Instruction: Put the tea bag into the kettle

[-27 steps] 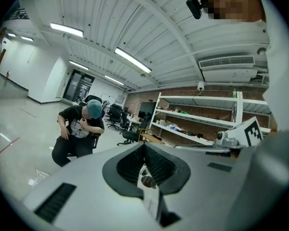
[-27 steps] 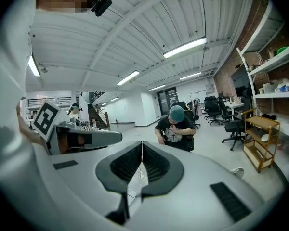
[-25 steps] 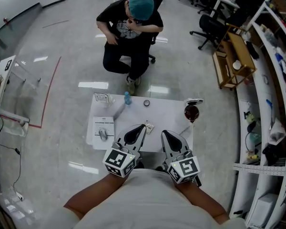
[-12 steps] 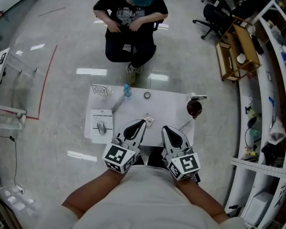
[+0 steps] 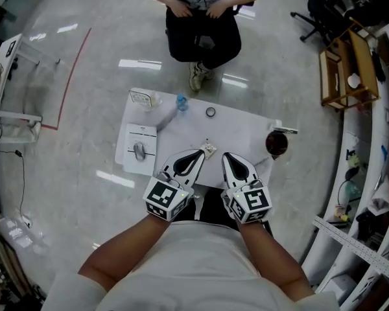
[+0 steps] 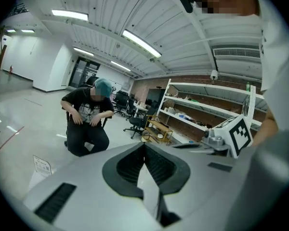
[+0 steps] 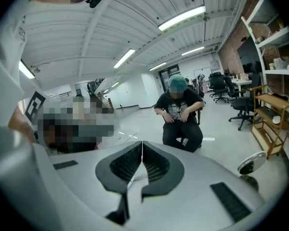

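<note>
A small tea bag [image 5: 209,150] lies on the white table [image 5: 240,131], just beyond and between my two grippers. The glass kettle [image 5: 276,144], dark inside, stands at the table's right edge; its rim also shows low at the right in the right gripper view, kettle [image 7: 252,163]. My left gripper [image 5: 198,153] hovers over the table's near edge with its jaws together and nothing in them. My right gripper [image 5: 225,155] sits beside it, likewise shut and empty. The closed jaw tips fill the left gripper [image 6: 144,144] view and the right gripper [image 7: 142,143] view.
A pad with a grey mouse-like object [image 5: 139,151] lies at the table's left. A small card stand [image 5: 141,98], a blue-capped bottle [image 5: 181,102] and a small ring [image 5: 210,112] line the far edge. A seated person [image 5: 201,18] is beyond the table; shelves [image 5: 376,109] stand at the right.
The head view has shifted, so the table and the seated person sit higher in the frame. Both grippers keep their place at the near edge, still shut.
</note>
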### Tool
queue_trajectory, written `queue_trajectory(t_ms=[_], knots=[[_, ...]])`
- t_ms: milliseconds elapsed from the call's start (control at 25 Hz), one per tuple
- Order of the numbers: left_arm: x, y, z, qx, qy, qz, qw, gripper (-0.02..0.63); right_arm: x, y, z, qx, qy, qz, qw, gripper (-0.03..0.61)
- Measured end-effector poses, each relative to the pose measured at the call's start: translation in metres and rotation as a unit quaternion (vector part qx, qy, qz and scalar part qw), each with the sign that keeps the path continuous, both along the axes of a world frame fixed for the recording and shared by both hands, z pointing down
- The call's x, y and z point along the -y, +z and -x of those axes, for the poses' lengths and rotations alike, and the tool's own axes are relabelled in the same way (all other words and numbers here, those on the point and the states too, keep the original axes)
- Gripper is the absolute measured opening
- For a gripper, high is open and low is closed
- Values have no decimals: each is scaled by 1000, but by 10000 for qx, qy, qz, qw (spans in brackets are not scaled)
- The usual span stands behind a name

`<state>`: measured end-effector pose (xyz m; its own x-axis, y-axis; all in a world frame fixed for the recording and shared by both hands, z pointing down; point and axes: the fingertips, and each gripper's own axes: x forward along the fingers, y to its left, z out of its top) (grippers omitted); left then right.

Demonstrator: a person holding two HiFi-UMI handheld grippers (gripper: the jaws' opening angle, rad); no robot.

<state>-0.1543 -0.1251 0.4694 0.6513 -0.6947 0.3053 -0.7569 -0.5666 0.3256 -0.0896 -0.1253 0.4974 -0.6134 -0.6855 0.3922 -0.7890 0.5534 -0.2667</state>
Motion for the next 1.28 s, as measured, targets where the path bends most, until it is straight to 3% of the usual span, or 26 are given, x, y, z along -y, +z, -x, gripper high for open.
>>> queue_trajectory(t_ms=[200,480,760,960,1280], knots=[[17,49,-7,-139,-116,347,9992,10,20,57,8,-216,-459,292,9983,11],[34,124,-2,27,-364,653,9972,11,35,138,12,-522,-915,618,9925,14],[31,184,-1,215,-413,871,9951,11,38,220,19,-667,-1102,977,9868,105],[25,225,-2,21,-373,1151,9927,10,26,281,20,-837,-1115,1356,9809,193],[23,297,14,84,-483,1509,9873,11,18,366,14,-1037,-972,1716,9749,240]])
